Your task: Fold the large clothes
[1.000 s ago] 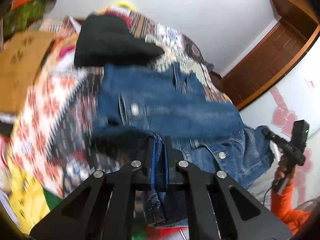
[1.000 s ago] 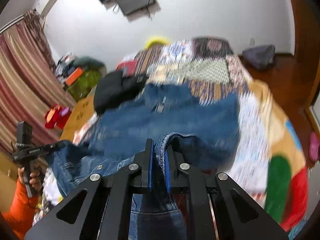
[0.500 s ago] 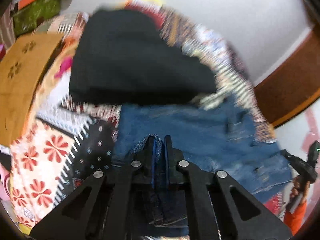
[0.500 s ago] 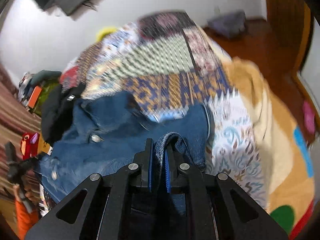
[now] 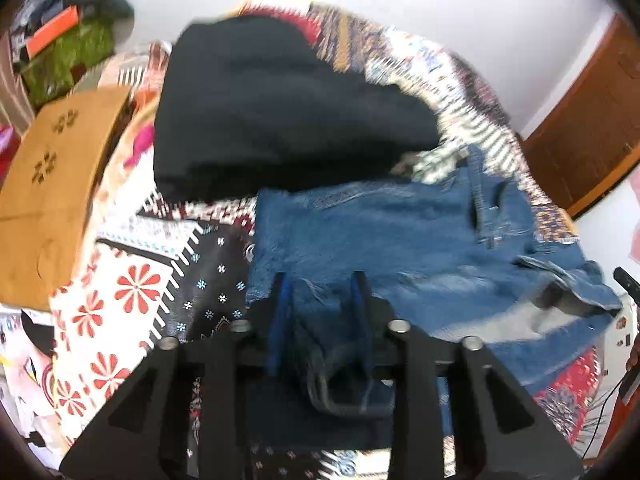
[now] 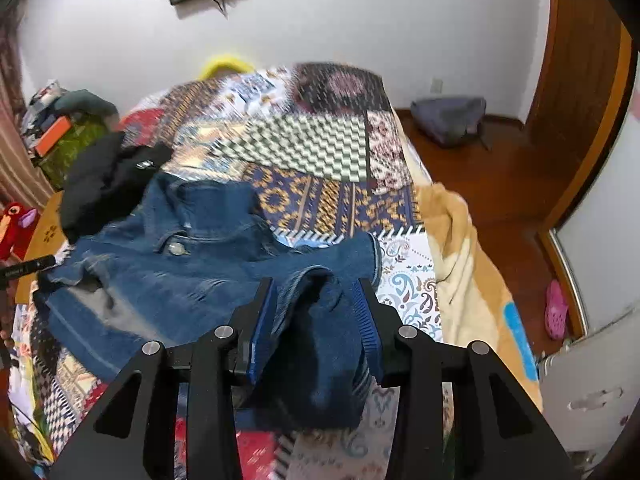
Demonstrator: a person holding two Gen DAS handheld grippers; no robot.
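Denim jacket (image 6: 192, 276) lies spread on the patchwork bedspread (image 6: 320, 184), collar and a metal button (image 6: 175, 247) toward the far side, one folded layer already doubled over the body. Left gripper (image 5: 320, 300) has its jaws parted, denim bunched loosely between them, no clamp evident; view is motion-blurred. Right gripper (image 6: 316, 304) likewise stands with jaws apart, a hem or cuff edge draped in the gap, not pinched. Judgement: cloth is thick, fairly heavy, stiff at seams and plackets, so it should keep a crease and not slide much on the quilt; buttons and doubled seams add bulk that may resist a flat fold. Best holds look like the two outer corners of the near edge, or seam lines, where layers can be taken together. Risk: catching one layer only and dragging the fold open. Just beyond the jacket, touching its far edge, sits a black garment (image 5: 272, 104). A tan wooden piece with cut-out flowers (image 5: 52, 184) stands beside the bed, and a beige blanket (image 6: 460, 280) hangs at the opposite edge.
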